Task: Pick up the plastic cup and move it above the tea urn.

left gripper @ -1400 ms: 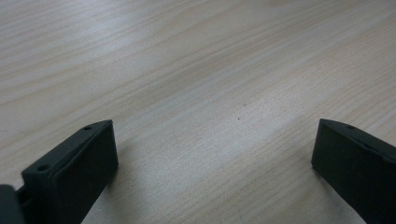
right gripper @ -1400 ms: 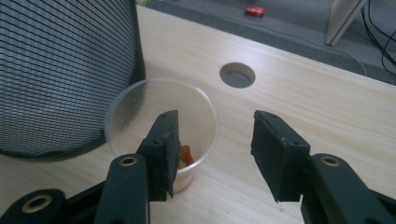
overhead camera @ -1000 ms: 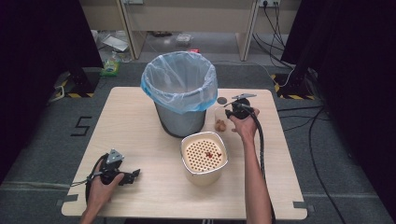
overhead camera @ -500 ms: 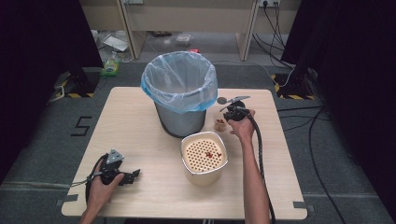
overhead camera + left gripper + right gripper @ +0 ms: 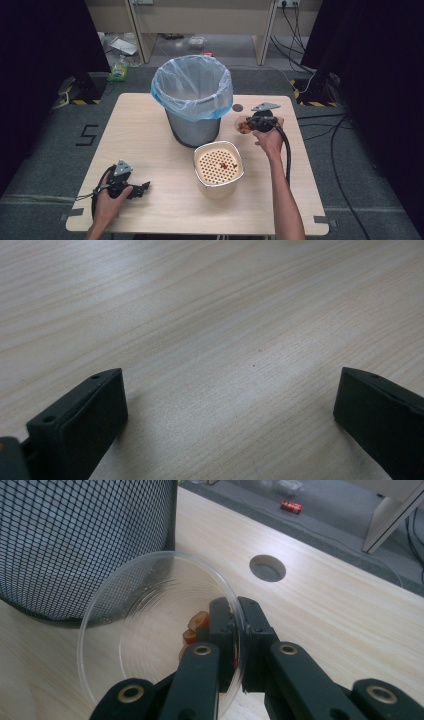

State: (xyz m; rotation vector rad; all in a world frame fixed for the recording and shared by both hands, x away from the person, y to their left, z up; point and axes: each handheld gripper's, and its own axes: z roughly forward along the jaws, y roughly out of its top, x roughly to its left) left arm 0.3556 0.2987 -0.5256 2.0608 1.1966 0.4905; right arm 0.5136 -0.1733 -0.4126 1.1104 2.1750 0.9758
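The small clear plastic cup [image 5: 160,630] holding orange-red food pieces [image 5: 192,632] is seen gripped by the right gripper [image 5: 239,630], its jaws closed narrowly on the cup's rim, one jaw inside the wall and one outside. Against the frames of a second ago, the right gripper [image 5: 261,121] has shifted slightly inward, toward the grey mesh bin lined with a pale blue plastic bag [image 5: 193,102]; the cup [image 5: 243,125] is now carried just beside the bin's base, near the right part of the far edge of the light wooden surface [image 5: 150,135]. Whether the cup is clear of the surface cannot be told. The shift is judged to mean that the grasp is made and the carry has begun, most likely toward the bin or the cream square container with a perforated insert [image 5: 219,164], which stands just nearer than the bin and already holds a few reddish bits.

The right hand [image 5: 270,140] is stretched forward with the forearm almost straight, gripper levelled toward the bin. The left hand [image 5: 107,197] rests near the near left corner; the left gripper [image 5: 142,187] is unchanged, its jaws wide apart and empty over bare wood.
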